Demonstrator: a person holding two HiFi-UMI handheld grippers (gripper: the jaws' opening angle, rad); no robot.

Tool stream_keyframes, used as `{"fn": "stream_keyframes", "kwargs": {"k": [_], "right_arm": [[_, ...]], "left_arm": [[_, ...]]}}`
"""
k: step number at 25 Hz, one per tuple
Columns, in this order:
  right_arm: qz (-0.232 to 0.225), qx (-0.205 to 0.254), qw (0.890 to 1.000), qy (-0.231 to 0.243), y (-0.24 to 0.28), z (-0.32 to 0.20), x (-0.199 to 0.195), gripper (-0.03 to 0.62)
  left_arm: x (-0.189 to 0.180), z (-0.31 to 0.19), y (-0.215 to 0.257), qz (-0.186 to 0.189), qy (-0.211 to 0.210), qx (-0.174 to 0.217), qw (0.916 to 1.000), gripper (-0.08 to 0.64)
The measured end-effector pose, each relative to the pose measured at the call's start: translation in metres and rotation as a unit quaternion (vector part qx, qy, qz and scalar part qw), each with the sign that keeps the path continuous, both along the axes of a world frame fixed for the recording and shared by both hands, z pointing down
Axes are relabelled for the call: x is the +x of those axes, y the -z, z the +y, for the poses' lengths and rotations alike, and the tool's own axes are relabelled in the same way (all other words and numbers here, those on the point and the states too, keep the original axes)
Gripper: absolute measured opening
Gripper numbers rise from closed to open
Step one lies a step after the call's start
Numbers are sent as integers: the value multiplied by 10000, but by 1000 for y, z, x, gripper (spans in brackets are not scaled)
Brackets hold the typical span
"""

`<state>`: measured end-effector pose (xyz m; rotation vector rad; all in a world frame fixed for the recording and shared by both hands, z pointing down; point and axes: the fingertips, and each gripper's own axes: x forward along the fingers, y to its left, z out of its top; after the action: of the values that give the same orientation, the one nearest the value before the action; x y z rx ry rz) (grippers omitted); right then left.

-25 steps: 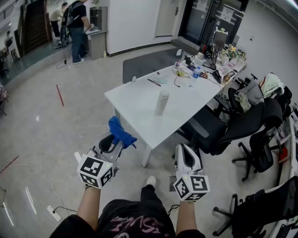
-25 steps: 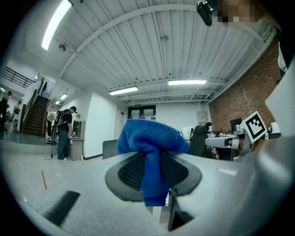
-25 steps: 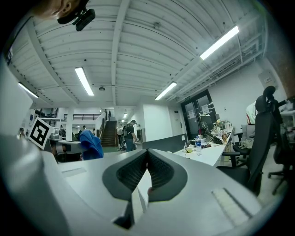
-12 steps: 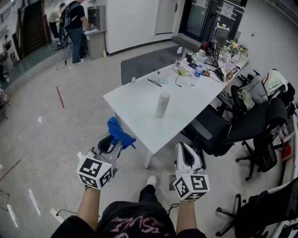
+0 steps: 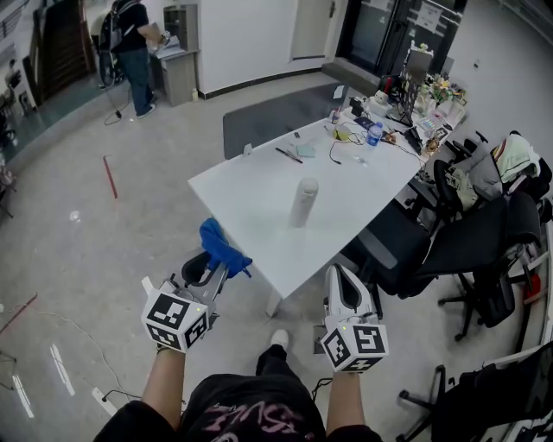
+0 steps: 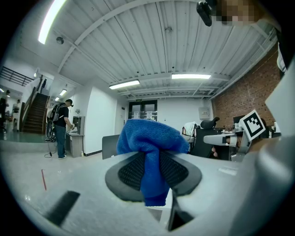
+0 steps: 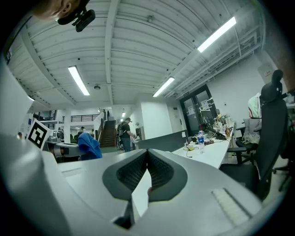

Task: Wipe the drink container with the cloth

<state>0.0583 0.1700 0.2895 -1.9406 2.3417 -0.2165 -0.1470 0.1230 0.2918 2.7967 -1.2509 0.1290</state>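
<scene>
Change: the drink container (image 5: 303, 202) and tabletop (image 5: 246, 186) sit slightly lower in the head view than a second ago.
Left fingers (image 6: 130, 173): clamped on the blue cloth (image 6: 151, 143), which bulges above them.
Right fingers (image 7: 162, 174): closed together, empty.
Pose: left gripper (image 5: 218, 262) and right gripper (image 5: 340, 280) are held low, side by side, short of the tabletop.
Drink container: upright mid-tabletop, well apart from both.

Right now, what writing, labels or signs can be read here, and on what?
None reads clearly.
Pink lettering on the black shirt: partly cut off, unreadable.
Sign above the doors: too small.
Posted notices: blurred.
Cube markers: square patterns, no letters.
</scene>
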Motion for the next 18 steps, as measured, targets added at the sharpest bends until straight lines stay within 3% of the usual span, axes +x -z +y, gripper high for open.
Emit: {"fn": "stream_keyframes", "kwargs": {"k": [18], "right_arm": [[-127,-297,9995,3,-37,-115,53,0]], "left_arm": [[55,-111,-39,-244,-49,-334,9991,92]]}}
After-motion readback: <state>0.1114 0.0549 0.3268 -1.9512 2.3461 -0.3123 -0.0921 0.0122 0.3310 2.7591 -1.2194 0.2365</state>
